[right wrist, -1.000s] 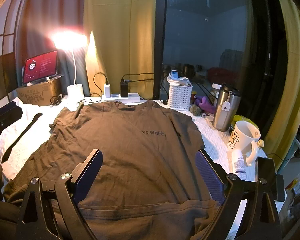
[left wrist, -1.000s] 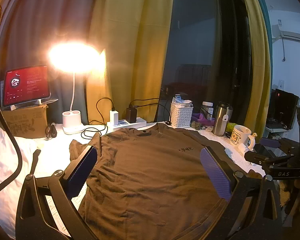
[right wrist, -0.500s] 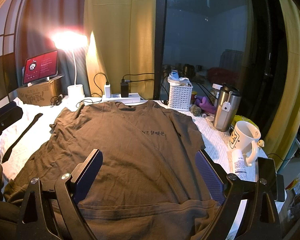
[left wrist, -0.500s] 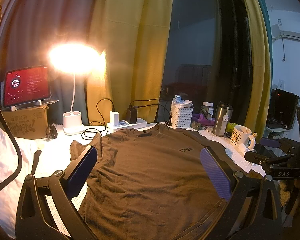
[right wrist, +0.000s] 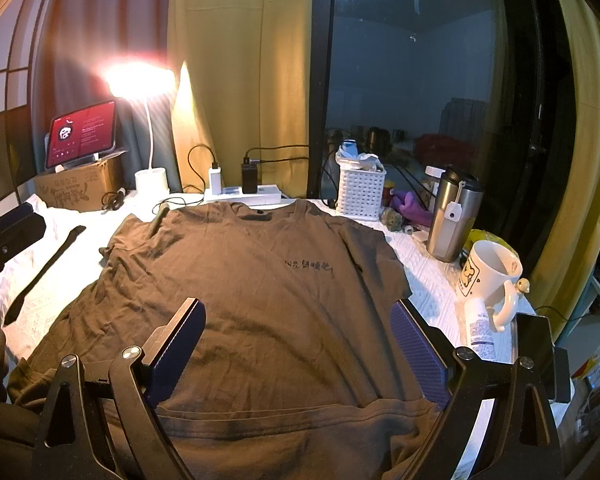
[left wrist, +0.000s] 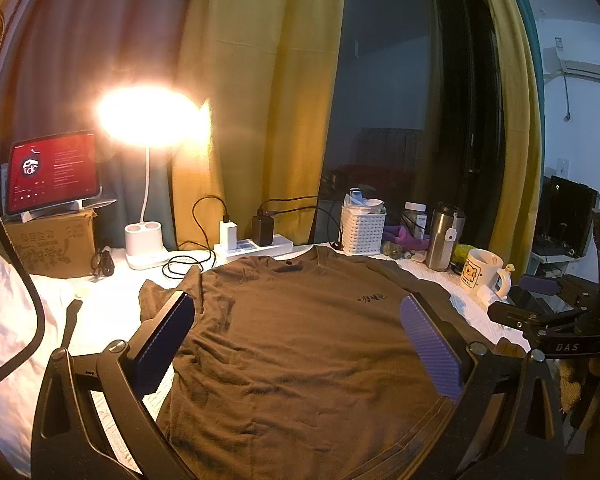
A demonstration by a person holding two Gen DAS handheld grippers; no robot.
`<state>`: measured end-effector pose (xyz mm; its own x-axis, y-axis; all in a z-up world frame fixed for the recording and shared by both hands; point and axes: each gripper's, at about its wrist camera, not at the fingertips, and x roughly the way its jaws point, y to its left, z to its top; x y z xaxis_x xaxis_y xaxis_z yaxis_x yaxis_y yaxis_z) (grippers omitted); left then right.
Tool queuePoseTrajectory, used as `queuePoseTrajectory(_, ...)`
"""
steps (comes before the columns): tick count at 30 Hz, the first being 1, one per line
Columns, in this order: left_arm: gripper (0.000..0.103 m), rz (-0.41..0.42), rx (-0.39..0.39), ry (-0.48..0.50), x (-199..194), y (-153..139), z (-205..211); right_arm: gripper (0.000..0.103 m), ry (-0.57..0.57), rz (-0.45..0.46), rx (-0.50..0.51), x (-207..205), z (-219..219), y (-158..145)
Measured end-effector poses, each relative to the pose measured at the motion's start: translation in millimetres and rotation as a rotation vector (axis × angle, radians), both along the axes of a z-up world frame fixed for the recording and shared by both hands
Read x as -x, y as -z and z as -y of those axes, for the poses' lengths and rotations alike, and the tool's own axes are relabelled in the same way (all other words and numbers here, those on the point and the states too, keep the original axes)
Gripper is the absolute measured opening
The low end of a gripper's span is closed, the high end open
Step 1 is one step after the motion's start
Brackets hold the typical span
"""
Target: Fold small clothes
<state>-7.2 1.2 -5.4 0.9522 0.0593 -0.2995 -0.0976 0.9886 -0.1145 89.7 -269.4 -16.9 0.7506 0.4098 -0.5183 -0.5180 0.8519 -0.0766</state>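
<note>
T-shirt (right wrist: 260, 300): matt brown cloth, softly creased. Table cover (right wrist: 432, 280): white, textured weave. My gripper pads (left wrist: 430, 346): ribbed purple, on matt black frames. Tumbler (right wrist: 452, 216): brushed metal. Mug (right wrist: 490, 276): glossy ceramic. Basket (right wrist: 360, 192): white plastic lattice. Box (left wrist: 54, 242): plain cardboard.

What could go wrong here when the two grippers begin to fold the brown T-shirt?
The brown cotton T-shirt has its right sleeve close to the white cartoon mug and the steel travel tumbler; a wide sweep might tip them. Its collar nearly touches the white power strip, so lifted cloth could catch the black cables.
</note>
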Motion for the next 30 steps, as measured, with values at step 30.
queuePoseTrajectory(30, 0.102, -0.135, -0.046, 0.001, -62.8, 25.8, -4.5, 0.094, 0.102, -0.091, 0.033, -88.6, 17.8, 25.0)
